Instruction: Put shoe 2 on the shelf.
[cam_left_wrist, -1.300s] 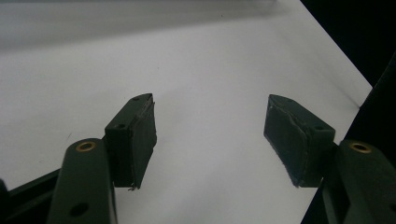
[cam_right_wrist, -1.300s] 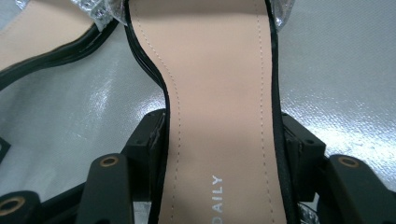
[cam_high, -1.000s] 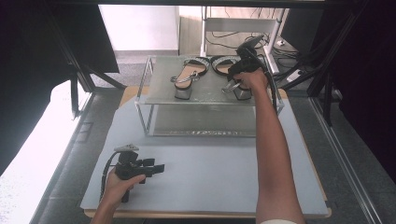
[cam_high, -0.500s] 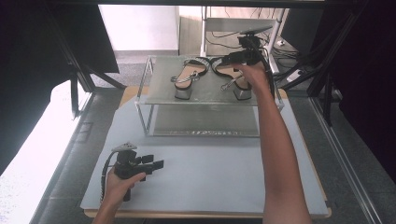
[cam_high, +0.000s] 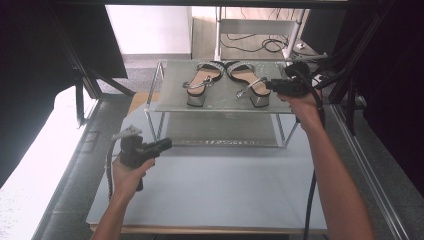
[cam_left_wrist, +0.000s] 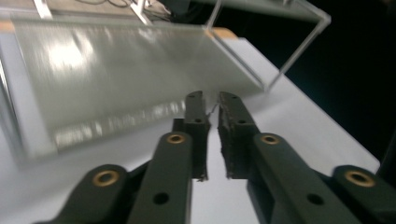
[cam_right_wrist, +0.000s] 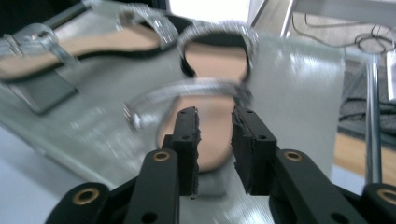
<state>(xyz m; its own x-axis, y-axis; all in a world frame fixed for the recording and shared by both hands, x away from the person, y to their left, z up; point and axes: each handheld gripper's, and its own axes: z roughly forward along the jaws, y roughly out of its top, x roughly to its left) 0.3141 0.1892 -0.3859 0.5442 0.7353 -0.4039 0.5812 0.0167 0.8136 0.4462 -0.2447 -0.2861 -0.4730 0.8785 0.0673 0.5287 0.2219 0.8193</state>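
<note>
Black block-heeled sandals with silver straps, a pair, sit side by side on the top shelf of the clear glass two-tier rack (cam_high: 170, 97) at the far side of the table: left sandal (cam_high: 199, 82), right sandal (cam_high: 248, 82). The right gripper (cam_high: 272, 85) hovers just right of that right sandal, jaws slightly apart and empty. The left gripper (cam_high: 167, 143) hangs over the near-left white mat (cam_high: 225, 190), jaws nearly closed, empty.

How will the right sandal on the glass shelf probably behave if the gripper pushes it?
The right sandal would probably slide, since the shelf looks smooth and glassy. Its block heel lifts the back, so a high sideways push might tip it. The thin ankle strap likely flexes.
</note>
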